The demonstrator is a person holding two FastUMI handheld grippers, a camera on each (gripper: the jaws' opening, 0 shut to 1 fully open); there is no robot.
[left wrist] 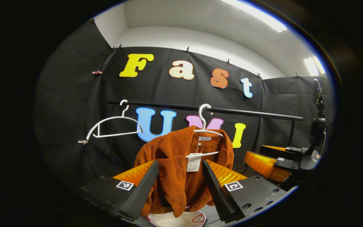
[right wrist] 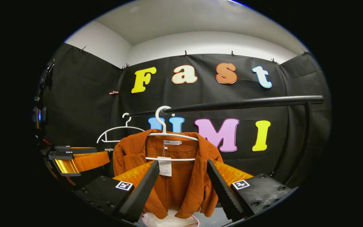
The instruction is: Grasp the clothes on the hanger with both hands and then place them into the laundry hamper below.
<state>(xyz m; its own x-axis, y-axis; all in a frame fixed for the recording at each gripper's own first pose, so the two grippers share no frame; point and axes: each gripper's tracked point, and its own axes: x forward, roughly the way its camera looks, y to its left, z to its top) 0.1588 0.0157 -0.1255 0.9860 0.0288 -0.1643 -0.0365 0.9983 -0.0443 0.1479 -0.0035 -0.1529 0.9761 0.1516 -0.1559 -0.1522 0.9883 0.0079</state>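
Both grippers, left gripper (left wrist: 180, 186) and right gripper (right wrist: 181, 189), are being held spread before the jacket (right wrist: 169, 176) at frame centre; each shoulder should be pinched, then lifted off the hanger (right wrist: 165, 132).

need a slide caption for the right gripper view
Open right gripper faces an orange jacket on a white hanger on the black rail, hamper below.
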